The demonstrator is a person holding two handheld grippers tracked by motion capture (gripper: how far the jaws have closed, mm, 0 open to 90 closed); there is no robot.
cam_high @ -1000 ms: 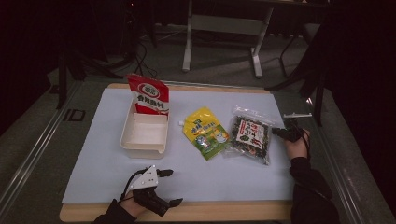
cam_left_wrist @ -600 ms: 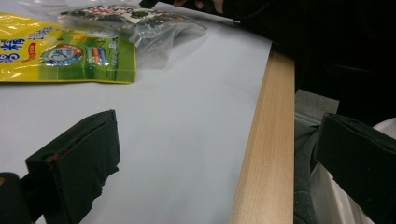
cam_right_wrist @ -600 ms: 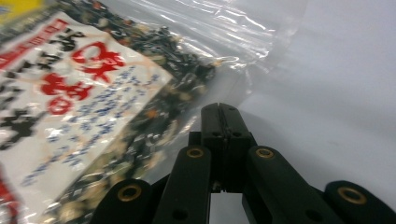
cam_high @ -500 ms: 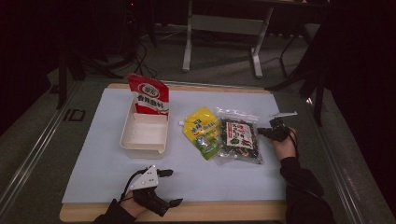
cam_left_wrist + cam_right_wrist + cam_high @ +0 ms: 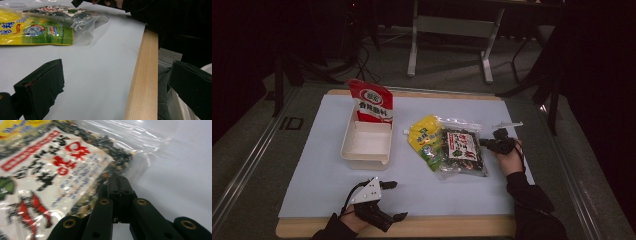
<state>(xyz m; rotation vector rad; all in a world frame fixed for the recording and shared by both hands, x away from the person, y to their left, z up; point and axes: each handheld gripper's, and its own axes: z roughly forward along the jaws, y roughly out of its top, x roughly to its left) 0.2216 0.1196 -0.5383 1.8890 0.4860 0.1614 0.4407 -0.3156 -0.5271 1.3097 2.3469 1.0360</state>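
A clear bag [image 5: 460, 150] of dark dried food with a white-and-red label lies right of centre on the pale mat. Its left edge overlaps a yellow-green pouch [image 5: 424, 140]. My right gripper [image 5: 486, 143] is shut on the bag's right edge. In the right gripper view the jaws [image 5: 118, 187] meet on the clear plastic of the bag [image 5: 57, 165]. My left gripper [image 5: 395, 200] lies open at the front edge with nothing between its jaws. The left gripper view shows the open gripper [image 5: 116, 87] over bare mat, with the yellow pouch [image 5: 32, 30] and the bag [image 5: 75, 17] beyond.
A white open box [image 5: 346, 150] stands left of centre with a red-and-white pouch [image 5: 372, 102] upright at its far end. The table's wooden front edge [image 5: 142, 75] runs right beside my left gripper. A metal frame [image 5: 452, 25] stands beyond the table.
My right gripper has moved left and dragged the clear bag with it, so the bag now overlaps the yellow pouch. The left gripper has stayed put.
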